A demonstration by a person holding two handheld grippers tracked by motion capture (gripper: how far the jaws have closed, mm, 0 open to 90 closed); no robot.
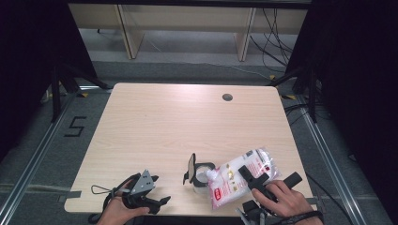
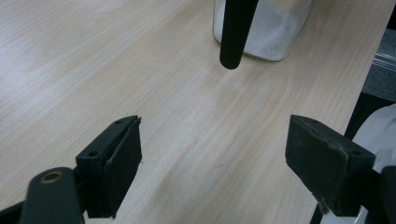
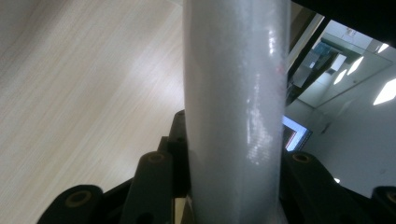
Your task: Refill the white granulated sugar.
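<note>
At the lower right of the high view the right gripper (image 1: 251, 178) has its fingers clamped across a bag (image 1: 241, 178) of white grains; its own view shows the glossy film (image 3: 233, 112) pinched between both pads. The bag's long axis runs from lower left to upper right, tilted, with its spout end lowest and touching or just over the rim of the jar (image 1: 202, 177) left of it. At the lower left the left gripper (image 1: 159, 202) rests on the counter (image 1: 178, 122) with fingers (image 2: 116, 163) wide apart and nothing between them. The jar (image 2: 275, 32) sits ahead of them, a layer of white grains inside, its hinged lid (image 1: 190, 165) swung up. The pour likely turns on the spout staying above the jar mouth; the right hand is nearer.
</note>
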